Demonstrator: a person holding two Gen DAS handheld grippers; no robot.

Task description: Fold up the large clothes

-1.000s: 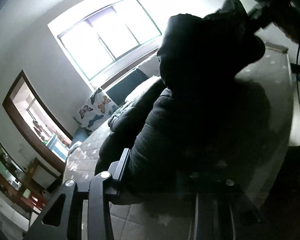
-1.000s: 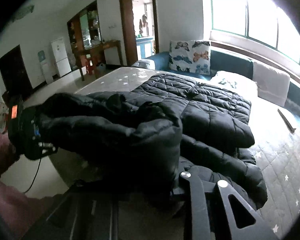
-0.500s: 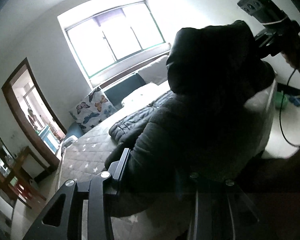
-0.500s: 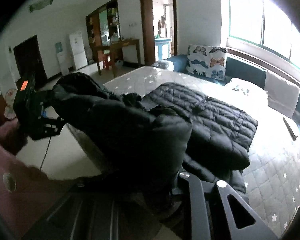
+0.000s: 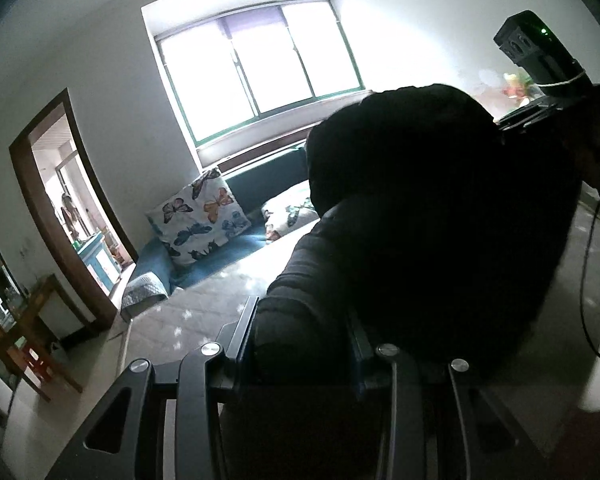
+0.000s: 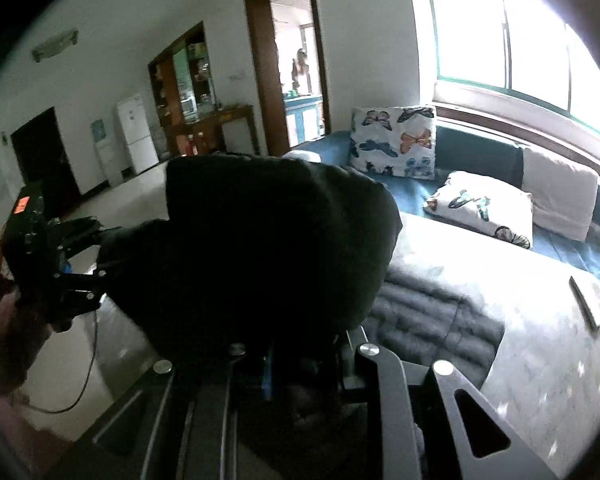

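Observation:
A large black puffer jacket (image 5: 432, 216) hangs lifted between both grippers and fills the middle of both views (image 6: 268, 248). My left gripper (image 5: 300, 344) is shut on one edge of the jacket; it also shows in the right wrist view (image 6: 80, 256) at the left. My right gripper (image 6: 308, 356) is shut on the other edge; its body shows in the left wrist view (image 5: 548, 76) at the upper right. The jacket's lower part still trails on the bed (image 6: 432, 320). The fingertips are hidden by the fabric.
A grey star-quilted bed (image 6: 540, 352) lies below. A butterfly pillow (image 5: 200, 220) and a second pillow (image 6: 484, 208) rest against a blue sofa bench (image 5: 268, 184) under the window. A doorway (image 5: 68, 208), wooden table (image 5: 28, 328) and fridge (image 6: 136, 140) stand beyond.
Both grippers have lifted the jacket up off the bed. It now hangs bunched between them, and more of the bare quilt shows below.

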